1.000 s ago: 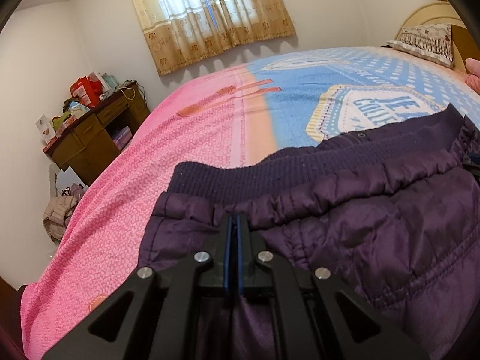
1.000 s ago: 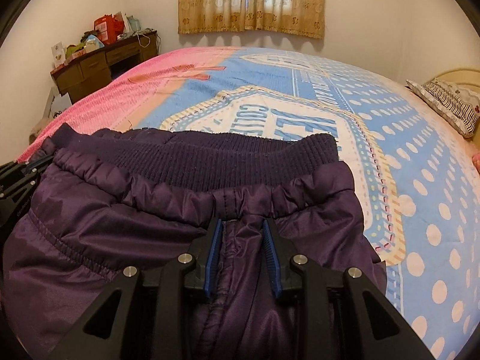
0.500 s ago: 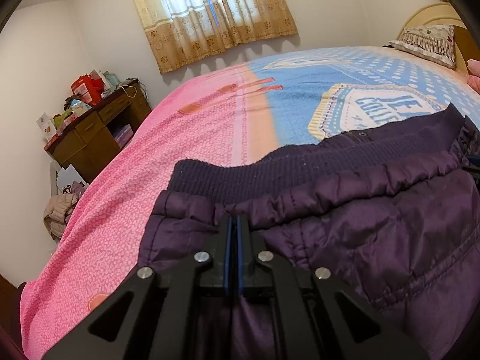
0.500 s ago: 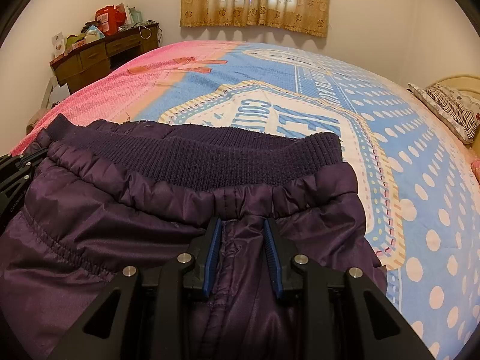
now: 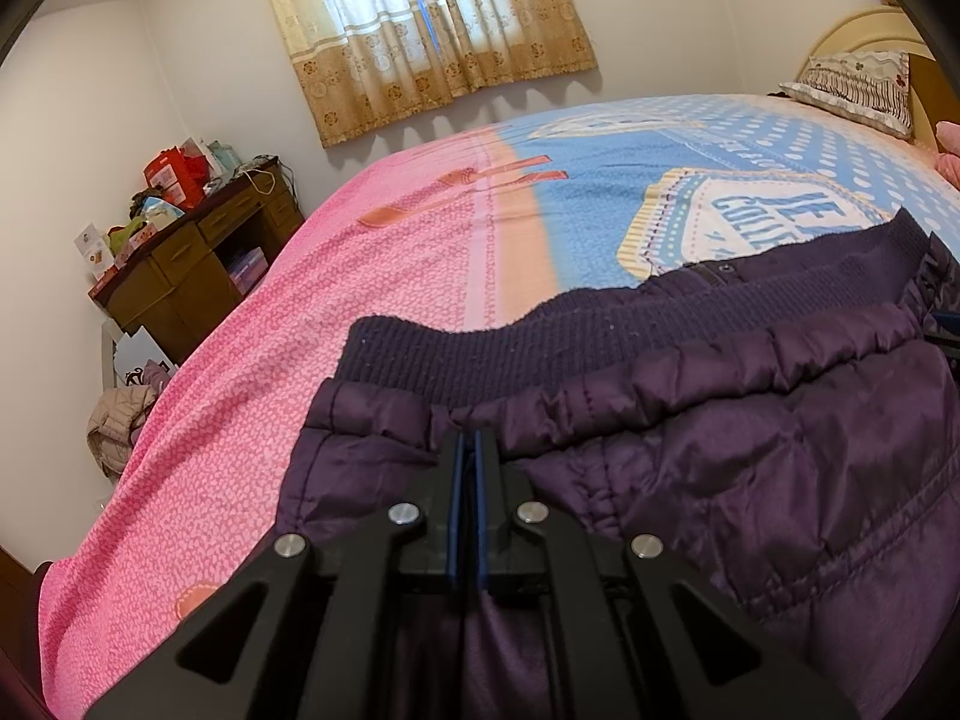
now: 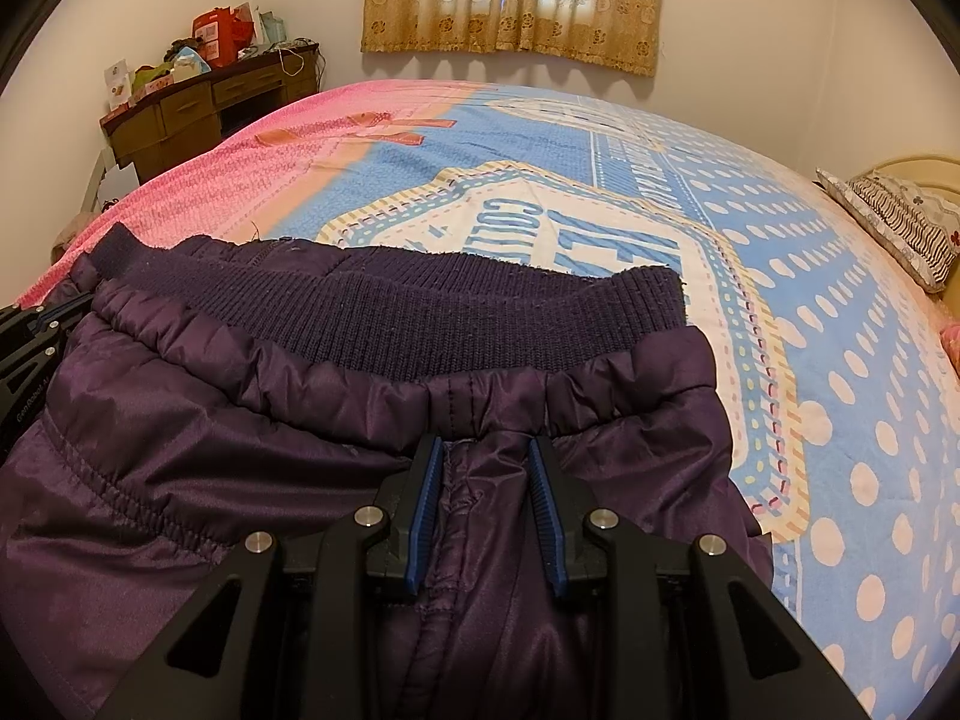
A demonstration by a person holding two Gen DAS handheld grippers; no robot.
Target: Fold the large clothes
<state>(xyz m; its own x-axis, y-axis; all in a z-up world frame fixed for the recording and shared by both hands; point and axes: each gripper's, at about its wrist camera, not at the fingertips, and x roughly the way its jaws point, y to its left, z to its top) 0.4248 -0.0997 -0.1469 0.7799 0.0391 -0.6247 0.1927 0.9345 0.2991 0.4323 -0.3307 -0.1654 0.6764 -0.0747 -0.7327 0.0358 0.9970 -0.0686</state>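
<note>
A dark purple padded jacket lies on the bed with its ribbed knit hem turned toward the window. My left gripper is shut at the gathered seam near the hem's left corner, with thin fabric puckering at its tips. It also shows at the left edge of the right wrist view as the left gripper. My right gripper is shut on a thick fold of the jacket near the hem's right corner, its blue pads pressing the bunched fabric from both sides.
The bed cover is pink on the left and blue with white dots on the right. A striped pillow lies by the headboard. A cluttered wooden desk and a heap of clothes stand left of the bed. A curtained window is behind.
</note>
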